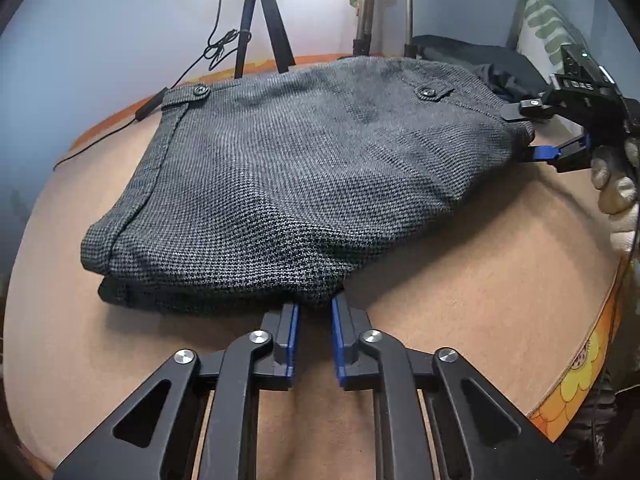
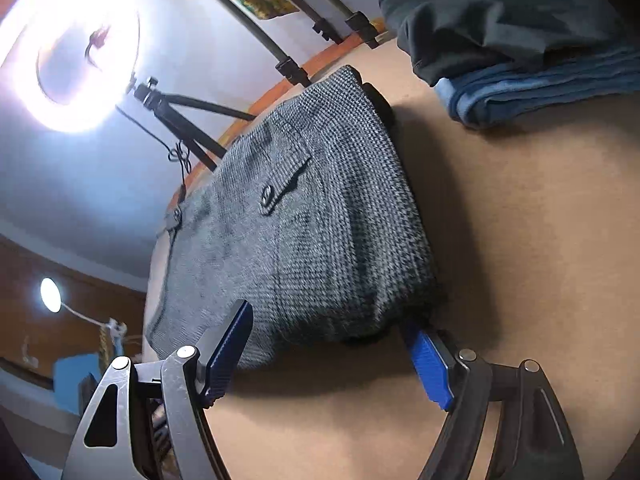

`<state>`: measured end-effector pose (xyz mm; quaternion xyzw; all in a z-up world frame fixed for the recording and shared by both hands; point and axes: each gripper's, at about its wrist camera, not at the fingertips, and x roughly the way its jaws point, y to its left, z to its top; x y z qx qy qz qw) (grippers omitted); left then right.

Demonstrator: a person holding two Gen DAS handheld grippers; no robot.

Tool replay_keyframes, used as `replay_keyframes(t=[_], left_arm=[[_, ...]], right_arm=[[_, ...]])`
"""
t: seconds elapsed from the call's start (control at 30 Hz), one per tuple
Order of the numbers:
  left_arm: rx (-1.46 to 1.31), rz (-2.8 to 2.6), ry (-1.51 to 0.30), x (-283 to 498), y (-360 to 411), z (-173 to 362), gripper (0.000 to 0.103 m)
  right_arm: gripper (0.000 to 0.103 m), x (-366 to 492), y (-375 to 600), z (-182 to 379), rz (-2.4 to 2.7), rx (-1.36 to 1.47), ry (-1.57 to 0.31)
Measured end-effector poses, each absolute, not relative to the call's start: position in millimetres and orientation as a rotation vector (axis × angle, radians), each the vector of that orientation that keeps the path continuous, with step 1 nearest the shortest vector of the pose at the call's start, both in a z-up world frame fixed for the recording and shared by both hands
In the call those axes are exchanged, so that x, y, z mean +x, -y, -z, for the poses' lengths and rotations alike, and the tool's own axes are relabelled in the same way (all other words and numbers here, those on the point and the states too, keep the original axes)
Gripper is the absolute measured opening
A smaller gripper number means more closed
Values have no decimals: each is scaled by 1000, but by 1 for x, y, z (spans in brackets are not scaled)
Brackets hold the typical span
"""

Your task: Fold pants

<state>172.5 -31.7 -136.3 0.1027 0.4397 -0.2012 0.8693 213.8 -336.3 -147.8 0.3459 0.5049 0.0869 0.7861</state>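
Left hand-held gripper (image 1: 314,312) is nearly closed at the pants (image 1: 304,184) near edge; whether it pinches cloth is unclear. Right hand-held gripper (image 2: 328,344) gapes around the right corner, holding nothing. Lifting now risks the fold slipping open.

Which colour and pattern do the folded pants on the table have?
The pants are grey and black in a small houndstooth-like check; the left wrist view shows it best.

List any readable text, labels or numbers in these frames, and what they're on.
No text reads for certain.
Right gripper body: pale marks near its green light, too small and warped to read.
Pants buttons: no legible marking.
Table edge: flower print only, no words.
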Motion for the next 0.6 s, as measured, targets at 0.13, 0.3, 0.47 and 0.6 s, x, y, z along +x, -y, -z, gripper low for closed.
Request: replay_keyframes(t=[0.13, 0.3, 0.47, 0.6], left_arm=[[165, 451, -913, 172, 23, 126, 7], [184, 477, -931, 166, 17, 120, 5], [300, 501, -943, 152, 19, 108, 6], [299, 488, -866, 160, 23, 77, 7]], right_arm=[[59, 221, 335, 147, -160, 737, -1077], [29, 219, 331, 126, -136, 621, -1022], [40, 216, 334, 129, -138, 604, -1058], [58, 209, 342, 133, -130, 662, -1040]])
